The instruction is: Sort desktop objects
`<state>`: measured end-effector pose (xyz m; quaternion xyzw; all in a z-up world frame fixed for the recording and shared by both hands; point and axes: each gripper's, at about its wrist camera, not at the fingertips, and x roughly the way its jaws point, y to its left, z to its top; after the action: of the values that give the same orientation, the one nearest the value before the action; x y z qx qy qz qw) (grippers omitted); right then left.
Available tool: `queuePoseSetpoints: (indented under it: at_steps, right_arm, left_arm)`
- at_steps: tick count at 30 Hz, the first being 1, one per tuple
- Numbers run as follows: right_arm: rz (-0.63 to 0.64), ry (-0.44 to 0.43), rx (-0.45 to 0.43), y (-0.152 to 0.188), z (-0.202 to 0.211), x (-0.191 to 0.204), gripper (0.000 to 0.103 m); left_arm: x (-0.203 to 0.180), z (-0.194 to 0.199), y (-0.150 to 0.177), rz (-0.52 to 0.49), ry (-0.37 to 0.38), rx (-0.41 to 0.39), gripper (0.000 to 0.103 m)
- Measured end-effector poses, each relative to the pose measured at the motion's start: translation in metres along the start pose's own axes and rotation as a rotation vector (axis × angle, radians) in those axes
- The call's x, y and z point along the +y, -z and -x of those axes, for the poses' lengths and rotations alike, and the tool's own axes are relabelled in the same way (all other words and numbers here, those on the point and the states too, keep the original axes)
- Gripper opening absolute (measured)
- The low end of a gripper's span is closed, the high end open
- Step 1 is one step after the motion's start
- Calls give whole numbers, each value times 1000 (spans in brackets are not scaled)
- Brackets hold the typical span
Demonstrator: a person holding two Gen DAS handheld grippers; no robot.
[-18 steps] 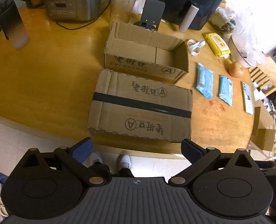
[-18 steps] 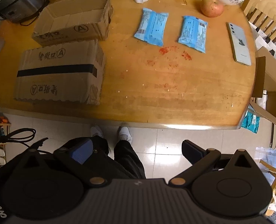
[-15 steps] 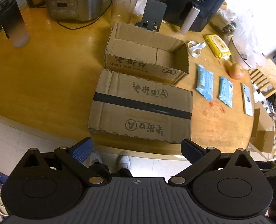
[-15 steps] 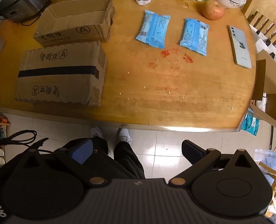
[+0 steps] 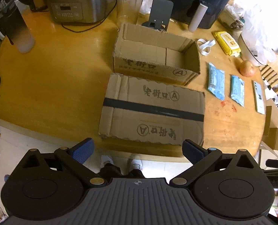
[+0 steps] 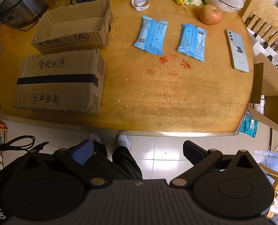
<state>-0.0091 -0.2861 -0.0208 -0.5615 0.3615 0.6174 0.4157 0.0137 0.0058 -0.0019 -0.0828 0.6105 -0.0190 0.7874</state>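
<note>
Left gripper and right gripper spread empty, table below

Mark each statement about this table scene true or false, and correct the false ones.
1. The open box is empty. True.
2. Three blue packets lie on the table. False: only two, one beside the other.
3. The right gripper has its jaws shut on a packet. False: they are open and hold nothing.
4. The phone lies right of the packets. True.
5. The apple sits inside the open box. False: it sits on the table.
</note>
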Motion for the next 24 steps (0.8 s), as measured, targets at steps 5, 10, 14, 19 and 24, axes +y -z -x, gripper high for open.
queuePoseSetpoints:
  at_steps: [5, 10, 14, 19, 24]
  right_arm:
    - [-12, 6, -5, -1, 1, 1, 103]
    - [-26, 8, -20, -2, 4, -3, 103]
    - [-33, -1, -25, -5, 4, -5, 103]
    - [-38, -6, -22, -8, 3, -5, 103]
    - [-40, -15, -13, -9, 1, -2, 103]
  left_arm:
    - [-3, -1, -7, -23, -32, -17, 103]
    - [-4, 0, -12, -32, -35, -13, 103]
    - [-3, -3, -16, -30, -31, 4, 103]
    - [-3, -5, -20, -31, -24, 11, 103]
    - [2, -7, -23, -16, -22, 22, 103]
